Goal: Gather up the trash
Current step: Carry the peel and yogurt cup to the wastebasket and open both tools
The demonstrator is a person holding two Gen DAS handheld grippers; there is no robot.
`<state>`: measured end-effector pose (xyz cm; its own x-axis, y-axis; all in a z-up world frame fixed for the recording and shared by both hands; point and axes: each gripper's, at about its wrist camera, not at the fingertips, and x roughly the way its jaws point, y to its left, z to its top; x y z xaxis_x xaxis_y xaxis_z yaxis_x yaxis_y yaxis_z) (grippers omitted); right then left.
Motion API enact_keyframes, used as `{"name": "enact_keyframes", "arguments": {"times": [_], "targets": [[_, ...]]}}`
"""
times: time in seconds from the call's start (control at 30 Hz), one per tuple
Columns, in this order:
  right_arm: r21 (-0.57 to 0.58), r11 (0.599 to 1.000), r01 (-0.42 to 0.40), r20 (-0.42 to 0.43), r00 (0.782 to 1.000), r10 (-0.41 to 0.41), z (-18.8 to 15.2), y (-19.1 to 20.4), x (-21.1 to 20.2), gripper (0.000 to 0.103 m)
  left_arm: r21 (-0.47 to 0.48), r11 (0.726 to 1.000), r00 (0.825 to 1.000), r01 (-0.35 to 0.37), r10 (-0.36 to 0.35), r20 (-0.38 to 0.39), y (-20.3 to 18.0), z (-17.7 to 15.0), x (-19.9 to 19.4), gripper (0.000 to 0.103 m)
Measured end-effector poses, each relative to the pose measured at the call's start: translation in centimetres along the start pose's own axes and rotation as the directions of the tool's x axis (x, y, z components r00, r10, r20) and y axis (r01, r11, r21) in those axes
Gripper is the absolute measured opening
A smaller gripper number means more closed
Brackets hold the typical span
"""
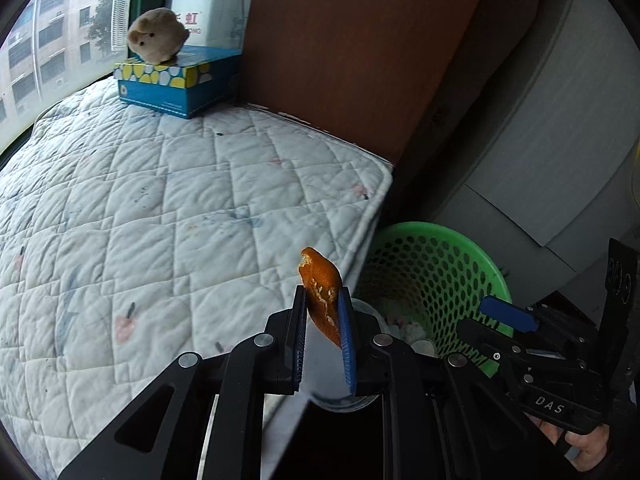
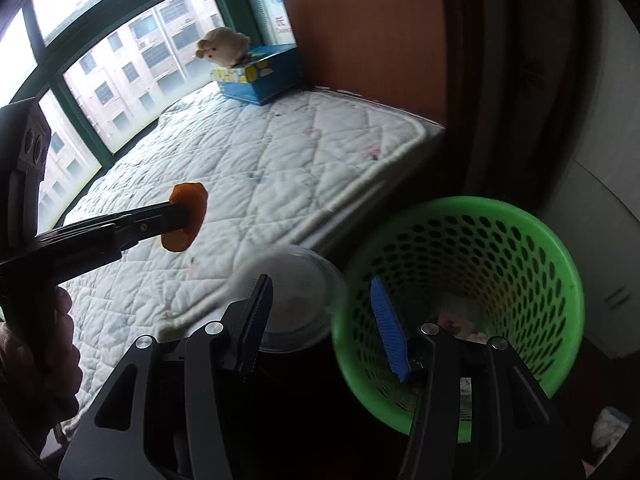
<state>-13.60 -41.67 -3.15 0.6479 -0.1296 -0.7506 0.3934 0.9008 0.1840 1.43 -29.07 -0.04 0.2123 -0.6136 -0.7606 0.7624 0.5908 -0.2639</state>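
left wrist view: the left gripper [image 1: 323, 316] pinches a curled orange peel scrap [image 1: 322, 292] at lower centre, short of the green perforated plastic basket [image 1: 440, 264] at lower right; released here, it could land on the white quilted mattress [image 1: 160, 200].

right wrist view: the right gripper [image 2: 320, 320] gapes wide and empty; a blurred, seemingly clear plastic lid [image 2: 296, 300] beside the rim could block the drop.

Quilted cloth mattress [image 1: 180, 200]; perforated glossy plastic basket [image 2: 520, 232]; rough orange peel [image 1: 322, 284].

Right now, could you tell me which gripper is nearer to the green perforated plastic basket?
Right. The right gripper, open, hangs over the green perforated plastic basket's rim; the left gripper, pinching an orange peel, is over the mattress edge beside it.
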Motion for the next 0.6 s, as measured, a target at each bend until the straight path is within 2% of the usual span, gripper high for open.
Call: {"name": "enact_keyframes", "arguments": {"times": [0.27,0.5,0.6], "targets": [[0.088,0.994,0.065,0.026,0.997,-0.068,-1.4,-4.7,-2.9,0.051,0.044,0.998,0.999,0.04,-0.039,-0.035,-3.4,-0.2,1.8,0.015],[0.132,0.99,0.058,0.031,0.998,-0.063,-2.3,-5.8,-3.4,0.053,0.083,0.995,0.997,0.061,-0.056,-0.058,-5.0,0.0,2.3,0.016],[0.144,0.987,0.065,0.029,0.997,-0.07,-2.5,-6.0,-3.5,0.058,0.092,0.993,0.994,0.081,-0.073,-0.08,-5.8,0.1,3.0,0.016]]}}
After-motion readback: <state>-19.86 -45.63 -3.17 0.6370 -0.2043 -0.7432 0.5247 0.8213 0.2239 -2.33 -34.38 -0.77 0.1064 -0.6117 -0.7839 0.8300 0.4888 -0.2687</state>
